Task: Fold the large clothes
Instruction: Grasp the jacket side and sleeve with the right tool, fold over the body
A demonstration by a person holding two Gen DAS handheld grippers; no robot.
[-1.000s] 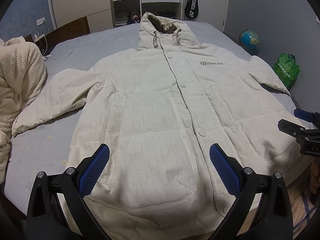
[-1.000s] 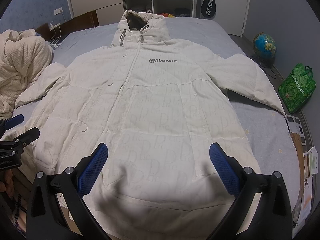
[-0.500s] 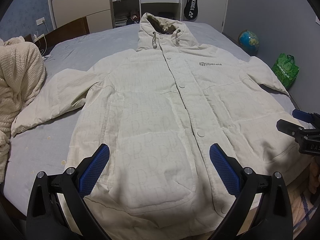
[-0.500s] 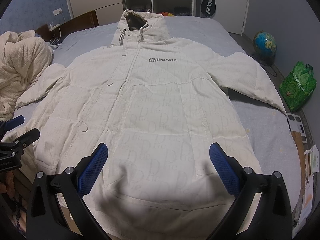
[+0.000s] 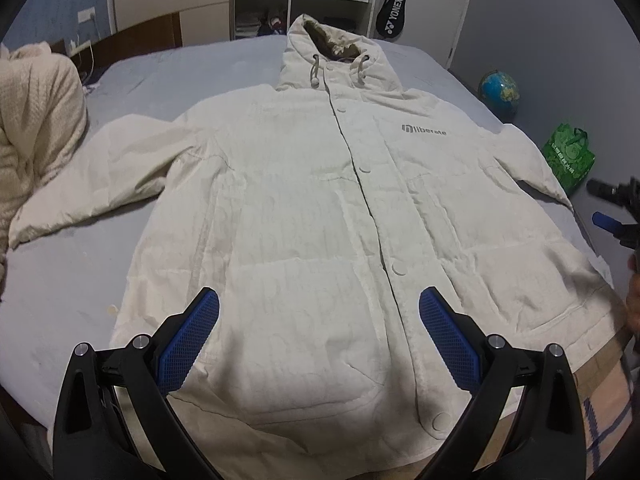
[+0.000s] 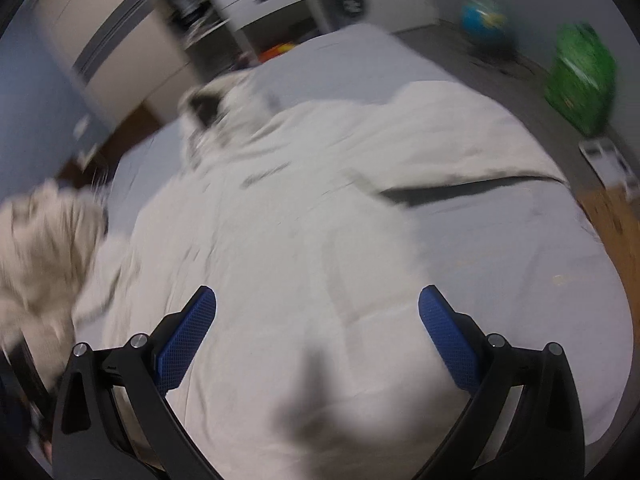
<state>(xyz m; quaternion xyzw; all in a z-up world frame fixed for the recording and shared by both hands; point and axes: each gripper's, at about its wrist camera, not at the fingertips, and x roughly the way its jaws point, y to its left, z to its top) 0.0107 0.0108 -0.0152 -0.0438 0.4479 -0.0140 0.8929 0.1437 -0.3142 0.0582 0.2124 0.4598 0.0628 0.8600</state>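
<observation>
The coat [image 5: 320,208] lay hem-near, hood-far along the bed [image 5: 60,288], both grippers' jaws apart and empty, the right gripper [image 6: 317,312], though blurred, seemingly nearer its sleeve [image 6: 460,148].

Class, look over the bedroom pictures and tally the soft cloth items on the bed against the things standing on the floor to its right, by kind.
Hooded jacket: 1
Cream blanket: 1
Globe: 1
Green bag: 1
Total: 4
</observation>
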